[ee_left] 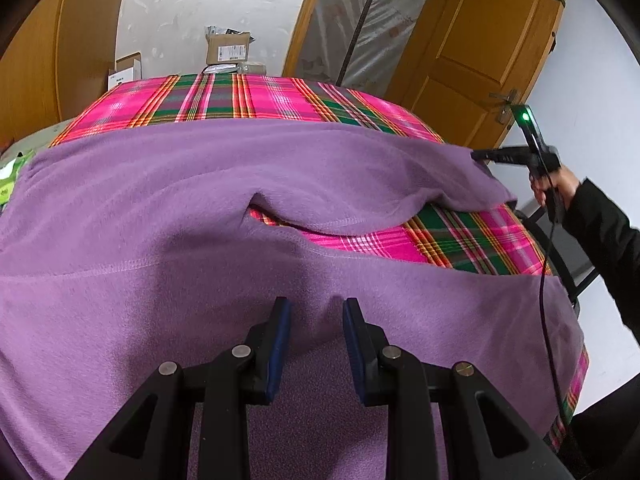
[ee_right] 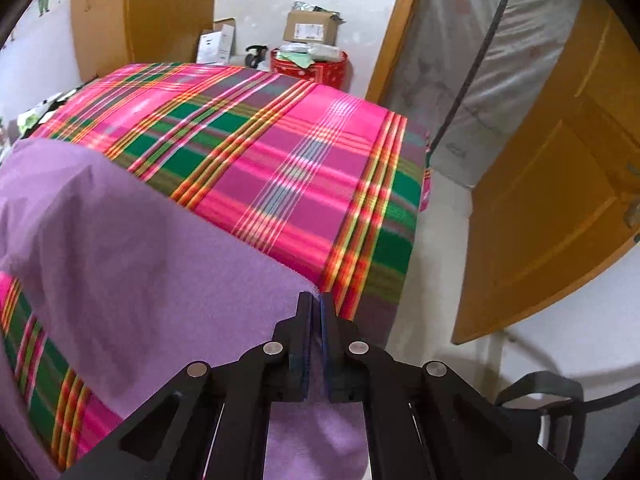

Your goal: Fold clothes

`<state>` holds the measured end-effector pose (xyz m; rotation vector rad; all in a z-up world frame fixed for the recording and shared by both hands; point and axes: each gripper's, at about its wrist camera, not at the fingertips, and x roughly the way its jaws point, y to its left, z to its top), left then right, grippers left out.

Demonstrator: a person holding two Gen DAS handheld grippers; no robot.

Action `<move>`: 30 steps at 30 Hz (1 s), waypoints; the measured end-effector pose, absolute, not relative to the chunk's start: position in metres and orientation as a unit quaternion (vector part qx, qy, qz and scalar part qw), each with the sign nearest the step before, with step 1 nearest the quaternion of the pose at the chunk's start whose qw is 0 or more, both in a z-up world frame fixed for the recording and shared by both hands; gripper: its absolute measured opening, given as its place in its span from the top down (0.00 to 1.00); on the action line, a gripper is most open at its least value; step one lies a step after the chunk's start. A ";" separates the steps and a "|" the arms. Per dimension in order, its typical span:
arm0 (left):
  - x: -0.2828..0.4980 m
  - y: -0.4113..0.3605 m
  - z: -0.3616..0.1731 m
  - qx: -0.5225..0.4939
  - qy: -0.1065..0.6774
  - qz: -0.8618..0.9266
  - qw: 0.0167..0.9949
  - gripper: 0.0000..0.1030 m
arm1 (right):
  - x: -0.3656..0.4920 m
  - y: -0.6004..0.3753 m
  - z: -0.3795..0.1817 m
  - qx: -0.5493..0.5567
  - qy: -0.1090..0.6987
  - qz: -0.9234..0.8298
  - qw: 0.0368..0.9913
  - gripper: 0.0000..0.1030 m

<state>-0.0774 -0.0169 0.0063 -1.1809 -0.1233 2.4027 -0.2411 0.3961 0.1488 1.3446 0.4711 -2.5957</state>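
Observation:
A purple fleece garment (ee_left: 200, 184) lies spread over a table covered with a pink and green plaid cloth (ee_left: 260, 96). My left gripper (ee_left: 316, 308) sits at its near hem, and a bunch of the fleece bulges between the blue pads, which pinch it. My right gripper (ee_right: 316, 300) is shut on a thin edge of the garment (ee_right: 120, 240) near the right side of the plaid cloth (ee_right: 280, 160). The left wrist view shows the right gripper (ee_left: 478, 156) lifting that far right corner slightly off the table, held by a hand (ee_left: 560, 184) in a black sleeve.
Cardboard boxes (ee_left: 228, 48) and a red tin (ee_right: 308, 66) stand beyond the table's far edge. A wooden door (ee_right: 560, 200) stands open on the right. A dark chair frame (ee_left: 560, 256) and a cable are beside the table's right edge.

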 end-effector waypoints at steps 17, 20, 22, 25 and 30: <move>-0.078 -0.023 0.005 -0.430 -0.062 0.869 0.237 0.73 | -0.227 0.469 0.162 0.440 -0.045 -0.897 -0.025 0.74; -0.078 -0.023 0.005 -0.430 -0.064 0.869 0.237 0.73 | -0.199 0.491 0.150 0.448 -0.142 -0.882 -0.022 0.74; -0.079 -0.023 0.005 -0.430 -0.064 0.869 0.237 0.73 | -0.177 0.503 0.138 0.450 -0.214 -0.867 -0.025 0.74; -0.079 -0.023 0.005 -0.430 -0.065 0.869 0.237 0.73 | -0.153 0.511 0.124 0.435 -0.314 -0.843 -0.012 0.71; -0.079 -0.023 0.005 -0.430 -0.065 0.869 0.237 0.73 | -0.134 0.510 0.114 0.418 -0.412 -0.810 0.007 0.71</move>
